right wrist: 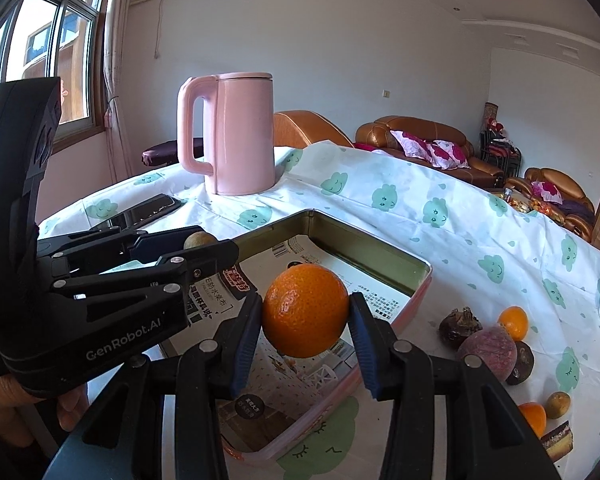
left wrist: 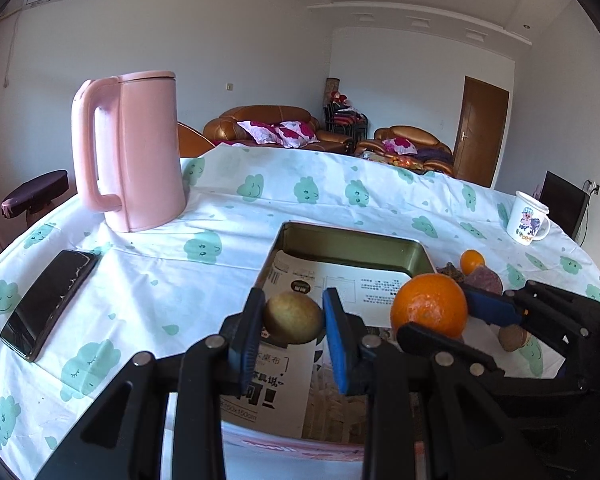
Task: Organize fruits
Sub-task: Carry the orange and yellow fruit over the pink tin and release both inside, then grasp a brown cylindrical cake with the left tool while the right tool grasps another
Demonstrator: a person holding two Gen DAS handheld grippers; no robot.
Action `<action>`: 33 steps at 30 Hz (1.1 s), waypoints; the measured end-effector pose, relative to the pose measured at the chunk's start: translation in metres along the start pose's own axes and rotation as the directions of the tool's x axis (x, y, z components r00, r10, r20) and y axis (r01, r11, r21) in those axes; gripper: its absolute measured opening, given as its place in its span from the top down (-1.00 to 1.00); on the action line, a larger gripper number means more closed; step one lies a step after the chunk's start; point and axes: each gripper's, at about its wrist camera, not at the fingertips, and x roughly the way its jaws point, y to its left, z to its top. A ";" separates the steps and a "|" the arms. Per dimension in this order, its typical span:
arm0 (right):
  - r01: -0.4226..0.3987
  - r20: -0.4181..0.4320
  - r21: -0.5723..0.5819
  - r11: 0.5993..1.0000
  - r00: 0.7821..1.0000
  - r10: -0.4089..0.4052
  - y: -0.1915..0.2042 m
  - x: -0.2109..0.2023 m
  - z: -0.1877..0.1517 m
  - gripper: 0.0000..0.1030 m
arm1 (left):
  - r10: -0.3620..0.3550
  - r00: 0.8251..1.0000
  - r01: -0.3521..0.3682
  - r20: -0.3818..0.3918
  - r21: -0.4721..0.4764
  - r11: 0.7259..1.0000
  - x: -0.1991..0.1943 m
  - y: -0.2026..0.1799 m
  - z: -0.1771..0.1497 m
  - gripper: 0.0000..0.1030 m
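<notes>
- Left gripper (left wrist: pixel 293 322): jaws closed on a small yellow-brown fruit (left wrist: pixel 293 317), held over the near left part of the paper-lined tin (left wrist: pixel 352 246).
- Right gripper (right wrist: pixel 305 322): jaws partly apart, clamping an orange (right wrist: pixel 305 310) above the tin's near right edge.
- Loose fruits (right wrist: pixel 487 347) lie on the tablecloth (right wrist: pixel 440 216) beside the tin's right edge.

Black left gripper (left wrist: pixel 290 334), right gripper (right wrist: pixel 306 334) — blue-padded jaws, silver rivets, white GenRobot.AI lettering

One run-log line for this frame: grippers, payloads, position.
left gripper: shut on brownish fruit | right gripper: shut on orange | both over tin tray
</notes>
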 end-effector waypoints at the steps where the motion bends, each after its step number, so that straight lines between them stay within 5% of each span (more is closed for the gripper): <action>1: -0.012 -0.025 0.001 1.000 1.000 0.012 0.000 0.004 0.000 0.09 | 0.004 1.000 -0.004 -0.006 0.000 1.000 0.001 0.001 -0.001 0.39; 7: -0.007 -0.038 -0.012 1.000 0.999 0.007 0.003 0.004 -0.002 0.08 | 0.000 1.000 0.000 -0.012 0.008 1.000 0.001 -0.005 -0.002 0.39; 10: 0.022 0.004 -0.008 1.000 1.000 -0.022 -0.002 -0.011 -0.004 -0.09 | -0.006 1.000 0.006 0.007 0.009 1.000 -0.004 -0.008 0.001 0.33; 11: 0.026 0.015 -0.003 1.000 1.000 -0.026 -0.005 -0.017 -0.005 -0.11 | -0.013 1.000 0.013 0.012 0.007 1.000 -0.006 -0.010 0.002 0.23; 14: 0.053 0.052 0.018 0.998 0.997 -0.054 -0.020 -0.040 -0.011 -0.11 | -0.010 0.998 0.010 0.054 0.013 1.000 -0.016 -0.019 0.005 -0.51; 15: 0.072 0.065 0.035 0.997 0.995 -0.074 -0.028 -0.049 -0.013 -0.11 | -0.007 0.997 0.005 0.072 0.024 1.000 -0.019 -0.024 0.006 -0.54; 23: 0.330 0.015 0.150 0.932 0.942 -0.336 -0.112 -0.103 -0.056 -0.14 | -0.153 0.987 0.146 0.052 0.124 0.982 -0.024 -0.090 0.004 -0.54; 29: 0.357 -0.087 0.258 0.898 0.934 -0.346 -0.159 -0.102 -0.081 -0.14 | -0.249 0.968 0.252 -0.042 0.197 0.947 -0.009 -0.144 -0.007 -0.52; 33: 0.334 -0.103 0.276 0.901 0.942 -0.318 -0.165 -0.096 -0.087 -0.14 | -0.275 0.955 0.293 -0.107 0.220 0.931 0.005 -0.168 -0.012 -0.33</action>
